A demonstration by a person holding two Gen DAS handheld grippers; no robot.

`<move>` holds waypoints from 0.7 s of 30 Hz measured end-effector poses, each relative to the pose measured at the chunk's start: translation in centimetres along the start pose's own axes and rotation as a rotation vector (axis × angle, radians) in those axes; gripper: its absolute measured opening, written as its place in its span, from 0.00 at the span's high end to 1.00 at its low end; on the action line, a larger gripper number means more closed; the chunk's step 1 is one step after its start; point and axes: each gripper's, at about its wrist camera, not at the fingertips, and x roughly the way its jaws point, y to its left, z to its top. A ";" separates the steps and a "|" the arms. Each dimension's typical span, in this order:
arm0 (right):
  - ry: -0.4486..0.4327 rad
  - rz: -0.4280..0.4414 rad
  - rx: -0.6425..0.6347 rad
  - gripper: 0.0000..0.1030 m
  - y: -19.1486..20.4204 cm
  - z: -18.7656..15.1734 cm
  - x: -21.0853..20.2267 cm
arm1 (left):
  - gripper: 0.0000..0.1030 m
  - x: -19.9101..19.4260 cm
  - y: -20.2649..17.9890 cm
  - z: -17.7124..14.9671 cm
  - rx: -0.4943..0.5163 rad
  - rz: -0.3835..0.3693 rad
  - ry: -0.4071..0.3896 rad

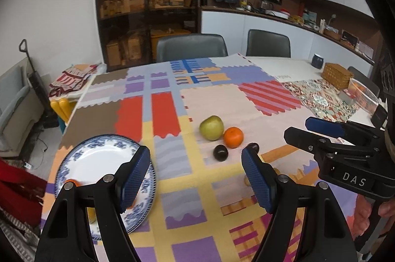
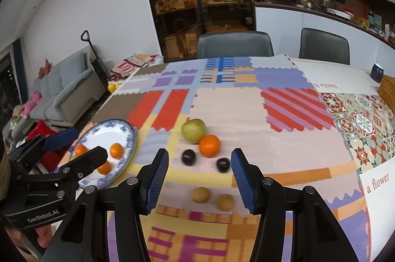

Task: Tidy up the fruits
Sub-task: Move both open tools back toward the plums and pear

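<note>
A blue-and-white plate (image 2: pixel 124 128) sits at the table's left and holds three small oranges (image 2: pixel 116 150); it also shows in the left wrist view (image 1: pixel 98 155). Loose on the patchwork cloth lie a green pear (image 2: pixel 194 130), an orange (image 2: pixel 209 145), two dark plums (image 2: pixel 188 157) and two brown round fruits (image 2: pixel 200 194). My right gripper (image 2: pixel 198 179) is open and empty above the brown fruits and plums. My left gripper (image 1: pixel 196 179) is open and empty, right of the plate; it also appears at the left of the right wrist view (image 2: pixel 81 145).
A wicker basket (image 1: pixel 337 75), a dark mug (image 1: pixel 317 61) and a clear plastic bowl (image 1: pixel 364 94) stand at the table's far right. Two grey chairs (image 1: pixel 191 47) stand behind the table. A folded striped cloth (image 1: pixel 71 79) lies off the far-left corner.
</note>
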 end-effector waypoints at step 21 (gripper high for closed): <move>0.158 -0.012 0.012 0.48 -3.4 -1.9 7.6 | 0.27 10.3 -1.3 -0.7 0.101 -0.124 0.157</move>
